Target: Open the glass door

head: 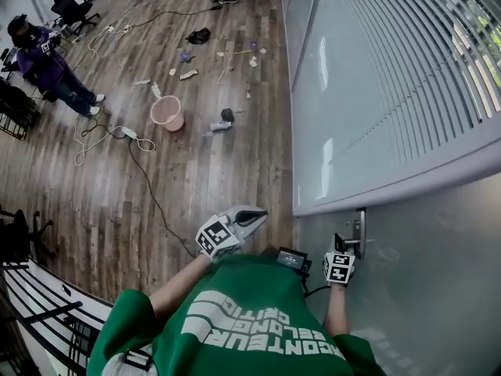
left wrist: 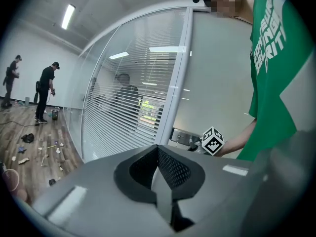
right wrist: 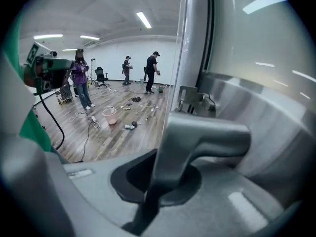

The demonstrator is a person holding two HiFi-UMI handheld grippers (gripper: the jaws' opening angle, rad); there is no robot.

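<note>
The frosted glass door (head: 423,280) fills the lower right of the head view, with a silver lever handle (head: 356,242) on its left edge. My right gripper (head: 341,251) is at that lever, and in the right gripper view its jaws are shut on the door handle (right wrist: 207,135), which runs down between them. The metal lock plate (right wrist: 195,100) shows just beyond. My left gripper (head: 254,216) hangs in the air to the left of the door, away from it. Its jaws (left wrist: 159,174) meet with nothing between them. From there the right gripper's marker cube (left wrist: 211,140) shows at the handle.
A glass wall with blinds (head: 407,77) runs above and beyond the door. On the wood floor lie a pink bucket (head: 167,113), a white cable (head: 117,135) and scattered scraps. A person (head: 47,65) stands far left, others further back near office chairs (head: 74,8).
</note>
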